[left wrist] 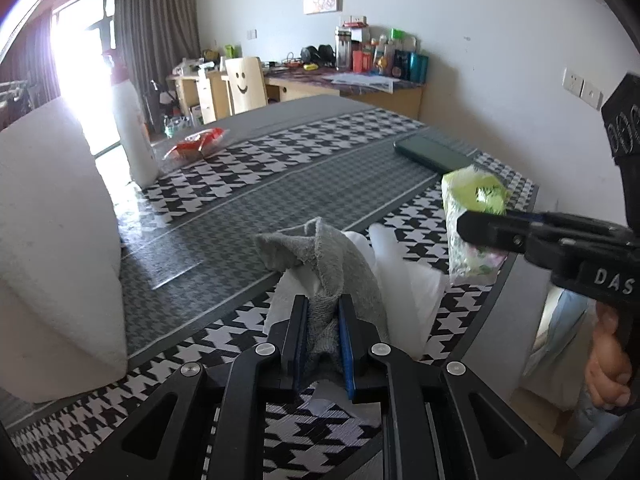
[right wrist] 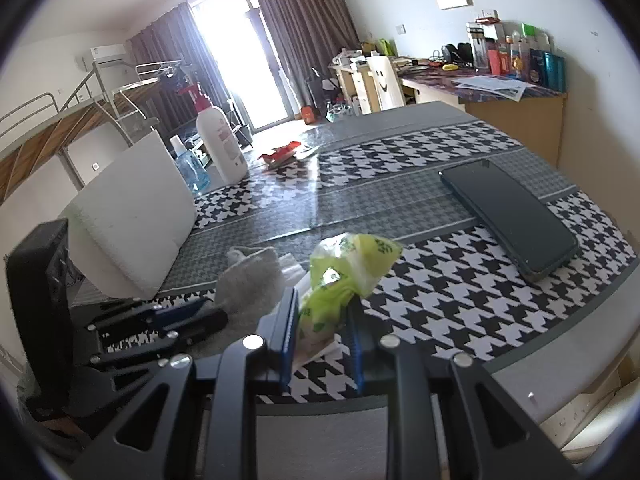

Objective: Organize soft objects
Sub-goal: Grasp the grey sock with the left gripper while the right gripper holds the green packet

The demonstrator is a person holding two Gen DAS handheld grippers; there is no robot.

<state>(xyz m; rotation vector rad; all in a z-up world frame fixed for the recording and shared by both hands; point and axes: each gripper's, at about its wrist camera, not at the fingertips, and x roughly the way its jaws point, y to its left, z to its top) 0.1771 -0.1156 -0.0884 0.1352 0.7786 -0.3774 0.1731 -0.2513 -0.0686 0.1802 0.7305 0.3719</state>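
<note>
Left gripper (left wrist: 324,320) clamps grey cloth (left wrist: 320,256) bunched upright; right gripper (right wrist: 322,320) pinches tissue pack (right wrist: 344,272), long axis upright.

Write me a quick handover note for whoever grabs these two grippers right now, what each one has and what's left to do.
Left gripper: shut on the grey towel, bunched over white tissue at the table's near edge.
Right gripper: shut on the green tissue pack, lifted off the table.
Done: both soft items gripped.
Left: place both; the destination isn't evident. White foam block untouched.
</note>
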